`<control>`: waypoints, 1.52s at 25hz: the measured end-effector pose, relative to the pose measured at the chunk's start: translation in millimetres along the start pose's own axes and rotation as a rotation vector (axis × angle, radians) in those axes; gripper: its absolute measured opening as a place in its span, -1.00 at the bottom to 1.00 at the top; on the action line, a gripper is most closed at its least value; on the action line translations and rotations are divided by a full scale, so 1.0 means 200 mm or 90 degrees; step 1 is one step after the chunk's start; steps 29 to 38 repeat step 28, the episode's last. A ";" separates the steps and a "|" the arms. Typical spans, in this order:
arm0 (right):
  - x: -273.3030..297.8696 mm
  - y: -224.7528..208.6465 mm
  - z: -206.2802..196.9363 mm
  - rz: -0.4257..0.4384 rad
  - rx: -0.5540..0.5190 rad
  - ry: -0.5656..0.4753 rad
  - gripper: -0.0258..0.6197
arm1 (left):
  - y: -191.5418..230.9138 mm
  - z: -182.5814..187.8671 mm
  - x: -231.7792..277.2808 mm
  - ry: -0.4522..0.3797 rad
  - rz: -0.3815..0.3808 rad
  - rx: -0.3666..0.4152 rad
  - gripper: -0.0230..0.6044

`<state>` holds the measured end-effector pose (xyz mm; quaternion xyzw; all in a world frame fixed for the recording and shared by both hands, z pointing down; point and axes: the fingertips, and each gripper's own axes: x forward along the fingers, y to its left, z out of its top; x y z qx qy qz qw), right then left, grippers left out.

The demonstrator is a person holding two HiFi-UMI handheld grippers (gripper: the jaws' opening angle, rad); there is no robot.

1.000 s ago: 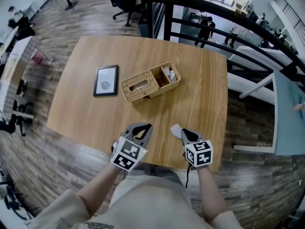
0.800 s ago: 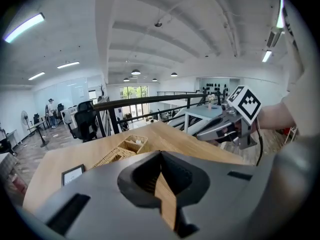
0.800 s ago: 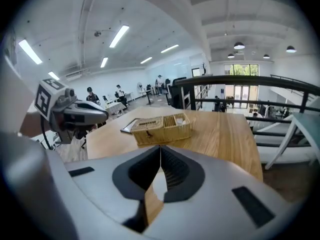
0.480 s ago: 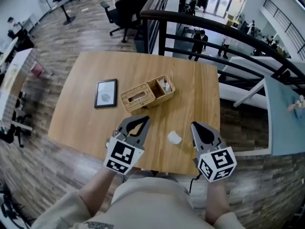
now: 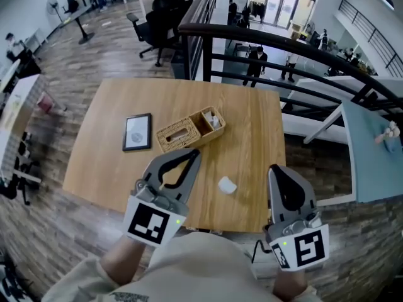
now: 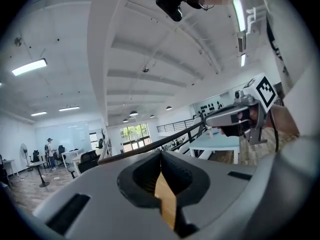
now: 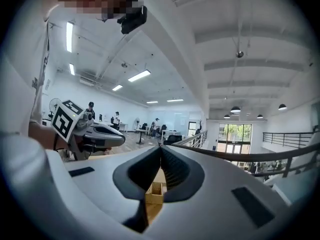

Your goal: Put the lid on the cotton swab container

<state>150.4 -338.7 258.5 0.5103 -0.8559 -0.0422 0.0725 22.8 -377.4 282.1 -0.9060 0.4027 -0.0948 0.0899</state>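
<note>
The lid (image 5: 227, 185), small and white, lies alone on the wooden table (image 5: 113, 162), at about 5 o'clock from the table's middle and near the front edge. The left gripper (image 5: 192, 157) is held at the lid's 9 o'clock and the right gripper (image 5: 278, 169) at its 3 o'clock. Both have their jaws closed on nothing and do not touch the lid. A wicker basket (image 5: 179, 135) stands at the lid's 11 o'clock, and a picture frame (image 5: 137, 132) lies at the basket's 9 o'clock.

place: open-plan office | evidence: swivel chairs (image 5: 162, 12), mezzanine railing (image 5: 214, 29), ceiling strip lights (image 7: 139, 76)
</note>
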 end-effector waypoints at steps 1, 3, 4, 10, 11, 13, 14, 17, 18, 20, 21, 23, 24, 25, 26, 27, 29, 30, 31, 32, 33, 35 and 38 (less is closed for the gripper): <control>-0.02 0.00 0.02 0.000 -0.001 -0.009 -0.84 | -0.01 0.01 -0.01 -0.004 -0.001 0.003 -0.85; -0.05 0.01 0.04 0.003 0.002 -0.019 -0.84 | -0.02 0.02 -0.03 -0.006 -0.002 0.006 -0.85; -0.07 0.02 0.05 0.005 0.005 -0.021 -0.84 | -0.02 0.02 -0.04 -0.006 -0.001 0.006 -0.85; -0.09 0.05 0.01 0.007 0.029 -0.007 -0.84 | -0.04 -0.02 -0.11 0.015 -0.007 -0.006 -0.85; -0.09 0.06 -0.02 0.011 0.033 0.002 -0.84 | -0.05 -0.03 -0.11 0.021 -0.009 -0.011 -0.85; -0.07 0.07 -0.09 0.018 0.038 0.021 -0.84 | -0.07 -0.07 -0.10 0.033 -0.011 -0.014 -0.85; -0.06 0.07 -0.12 0.020 0.042 0.030 -0.84 | -0.07 -0.09 -0.09 0.038 -0.012 -0.013 -0.85; -0.04 0.08 -0.20 0.019 0.057 0.054 -0.84 | -0.07 -0.14 -0.08 0.047 -0.013 -0.012 -0.85; -0.03 0.08 -0.22 0.018 0.062 0.058 -0.84 | -0.06 -0.15 -0.08 0.047 -0.013 -0.013 -0.85; -0.03 0.08 -0.23 0.019 0.069 0.062 -0.84 | -0.05 -0.16 -0.09 0.047 -0.009 -0.016 -0.85; -0.03 0.09 -0.24 0.019 0.070 0.063 -0.84 | -0.04 -0.17 -0.09 0.047 -0.007 -0.018 -0.85; -0.02 0.09 -0.25 0.016 0.066 0.067 -0.84 | -0.03 -0.18 -0.09 0.049 -0.006 -0.023 -0.85; -0.02 0.09 -0.26 0.012 0.063 0.071 -0.84 | -0.03 -0.19 -0.09 0.052 -0.007 -0.025 -0.85; -0.01 0.08 -0.27 0.008 0.059 0.076 -0.84 | -0.02 -0.20 -0.09 0.054 -0.008 -0.028 -0.85; 0.00 0.08 -0.28 0.004 0.054 0.081 -0.84 | -0.02 -0.21 -0.09 0.056 -0.009 -0.031 -0.85; 0.00 0.08 -0.29 0.000 0.050 0.086 -0.84 | -0.01 -0.22 -0.09 0.058 -0.010 -0.034 -0.85; 0.01 0.08 -0.30 -0.003 0.047 0.091 -0.84 | 0.00 -0.23 -0.09 0.060 -0.011 -0.036 -0.85; 0.01 0.08 -0.30 -0.003 0.047 0.091 -0.84 | 0.00 -0.23 -0.09 0.060 -0.011 -0.036 -0.85; 0.01 0.08 -0.30 -0.003 0.047 0.091 -0.84 | 0.00 -0.23 -0.09 0.060 -0.011 -0.036 -0.85; 0.01 0.08 -0.30 -0.003 0.047 0.091 -0.84 | 0.00 -0.23 -0.09 0.060 -0.011 -0.036 -0.85; 0.01 0.08 -0.30 -0.003 0.047 0.091 -0.84 | 0.00 -0.23 -0.09 0.060 -0.011 -0.036 -0.85; 0.01 0.08 -0.30 -0.003 0.047 0.091 -0.84 | 0.00 -0.23 -0.09 0.060 -0.011 -0.036 -0.85; 0.01 0.08 -0.30 -0.003 0.047 0.091 -0.84 | 0.00 -0.23 -0.09 0.060 -0.011 -0.036 -0.85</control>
